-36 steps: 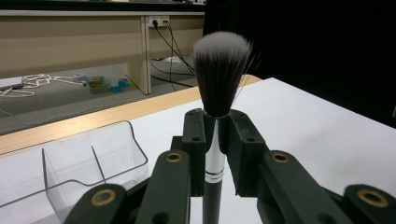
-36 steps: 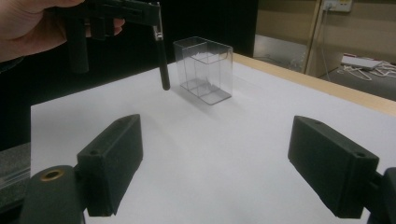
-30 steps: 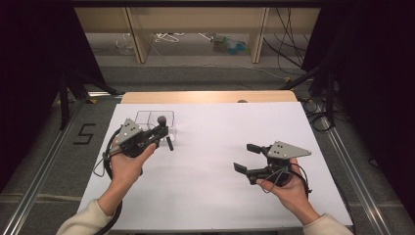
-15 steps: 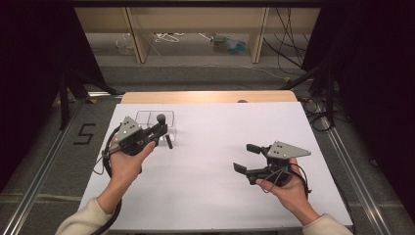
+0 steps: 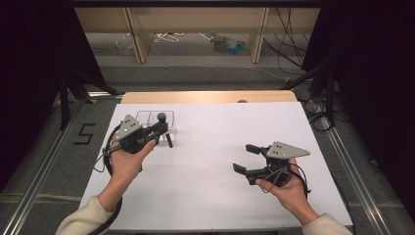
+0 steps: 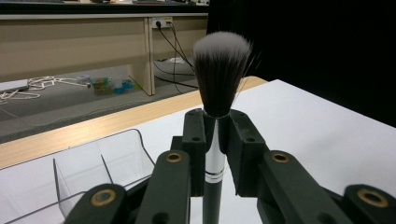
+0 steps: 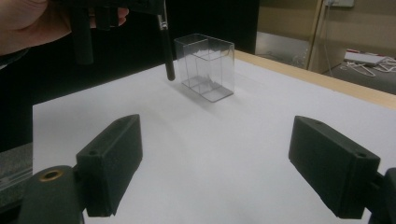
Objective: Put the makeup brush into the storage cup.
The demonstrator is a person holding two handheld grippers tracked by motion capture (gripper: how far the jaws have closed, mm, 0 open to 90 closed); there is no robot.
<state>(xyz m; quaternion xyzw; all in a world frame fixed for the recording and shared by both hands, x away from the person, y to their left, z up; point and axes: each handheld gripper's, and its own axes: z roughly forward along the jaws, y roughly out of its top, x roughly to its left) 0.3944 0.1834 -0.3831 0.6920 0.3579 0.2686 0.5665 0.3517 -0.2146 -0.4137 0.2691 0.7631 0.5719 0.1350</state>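
Note:
A makeup brush point(image 6: 217, 88) with a dark, white-tipped head and a black and silver handle stands upright between my left gripper's point(image 6: 217, 126) jaws, which are shut on it. In the high view the left gripper point(image 5: 157, 128) holds the brush point(image 5: 164, 128) just in front of a clear plastic organiser box point(image 5: 147, 117) at the table's far left. The handle's end point(image 7: 169, 70) hangs a little above the white surface beside the clear box point(image 7: 205, 65). My right gripper point(image 5: 247, 157) hovers over the right half of the table, open and with nothing between its jaws point(image 7: 219, 163).
The white table top point(image 5: 215, 147) has a wooden strip point(image 5: 210, 96) along its far edge. Beyond it are shelf legs, cables and small items on the floor. A "5" mark point(image 5: 84, 133) lies on the floor at the left.

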